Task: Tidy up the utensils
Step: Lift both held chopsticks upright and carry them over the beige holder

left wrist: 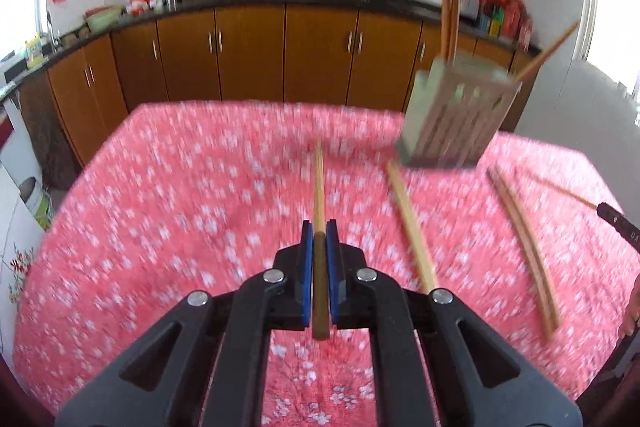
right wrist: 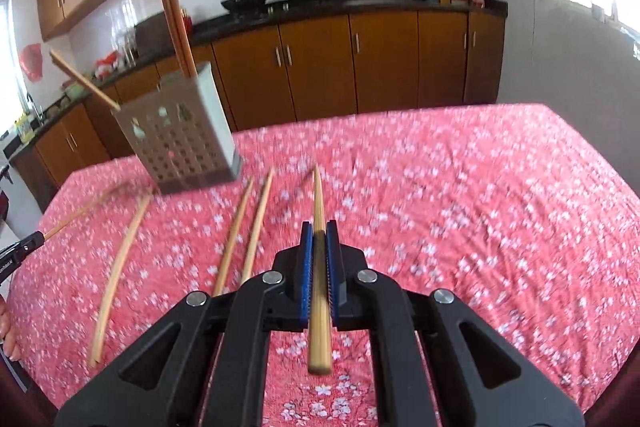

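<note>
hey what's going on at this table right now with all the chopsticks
A person is tidying chopsticks into a perforated grey holder on a table with a pink floral tablecloth. The left tool is shut on one chopstick, and the right tool is shut on another. The holder already has a few chopsticks standing in it. Three more loose chopsticks lie on the cloth. The views are motion-blurred.

Bright daylight from blown-out windows [left wrist: 612, 7] at frame edges; strong fisheye bending w/ dark corner vignette; motion blur smears tablecloth [left wrist: 180, 187], holder [left wrist: 456, 123], esp. left view.
</note>
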